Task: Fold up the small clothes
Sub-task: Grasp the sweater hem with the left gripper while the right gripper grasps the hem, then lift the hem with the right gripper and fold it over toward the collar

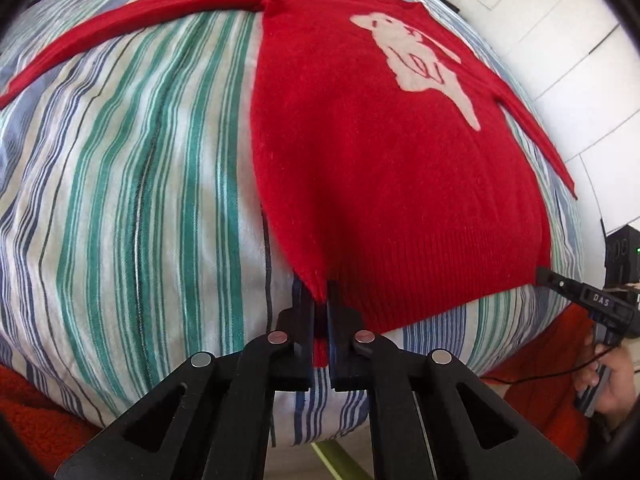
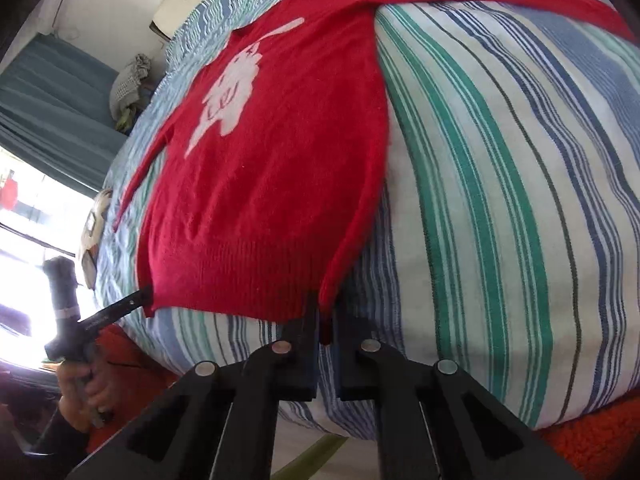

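A small red sweater (image 1: 360, 152) with a white animal figure lies flat, front up, on a striped cushion (image 1: 140, 200), sleeves spread out to both sides. My left gripper (image 1: 322, 304) is shut on the left corner of its ribbed hem. My right gripper (image 2: 326, 312) is shut on the right hem corner of the sweater (image 2: 260, 184). The right gripper also shows in the left wrist view (image 1: 544, 274) at the other hem corner, and the left gripper shows in the right wrist view (image 2: 146, 294).
The striped cushion (image 2: 500, 200) rests on an orange fuzzy blanket (image 1: 36, 412). White cabinet doors (image 1: 552, 20) stand to the right. A teal curtain (image 2: 52, 104), a bright window and a small object (image 2: 92, 232) on the cushion's left edge show in the right wrist view.
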`<state>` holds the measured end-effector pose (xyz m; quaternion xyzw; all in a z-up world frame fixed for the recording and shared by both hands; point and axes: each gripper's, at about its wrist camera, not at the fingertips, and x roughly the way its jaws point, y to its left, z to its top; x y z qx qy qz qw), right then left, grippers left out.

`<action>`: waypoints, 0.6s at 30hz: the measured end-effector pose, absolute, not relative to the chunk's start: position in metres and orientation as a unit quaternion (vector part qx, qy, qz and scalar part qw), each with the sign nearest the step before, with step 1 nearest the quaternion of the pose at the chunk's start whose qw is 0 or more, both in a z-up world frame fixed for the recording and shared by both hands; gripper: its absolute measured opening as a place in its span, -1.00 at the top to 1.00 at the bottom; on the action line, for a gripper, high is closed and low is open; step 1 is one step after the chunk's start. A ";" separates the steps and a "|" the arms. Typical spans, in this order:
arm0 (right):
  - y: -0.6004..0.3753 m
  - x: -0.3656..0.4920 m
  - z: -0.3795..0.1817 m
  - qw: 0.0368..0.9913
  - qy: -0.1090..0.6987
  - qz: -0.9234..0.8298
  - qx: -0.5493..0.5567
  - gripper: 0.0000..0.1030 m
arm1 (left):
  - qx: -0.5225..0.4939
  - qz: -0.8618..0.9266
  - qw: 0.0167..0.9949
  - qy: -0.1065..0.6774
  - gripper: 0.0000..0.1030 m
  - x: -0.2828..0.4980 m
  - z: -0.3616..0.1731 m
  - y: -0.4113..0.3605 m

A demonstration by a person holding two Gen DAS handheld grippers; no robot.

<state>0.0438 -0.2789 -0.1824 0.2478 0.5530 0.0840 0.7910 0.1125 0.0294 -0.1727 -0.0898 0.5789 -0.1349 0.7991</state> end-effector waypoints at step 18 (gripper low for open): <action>-0.345 0.029 -0.129 0.825 0.482 0.041 0.293 0.19 | -0.084 -0.076 0.857 0.502 -0.44 0.080 -0.114 0.070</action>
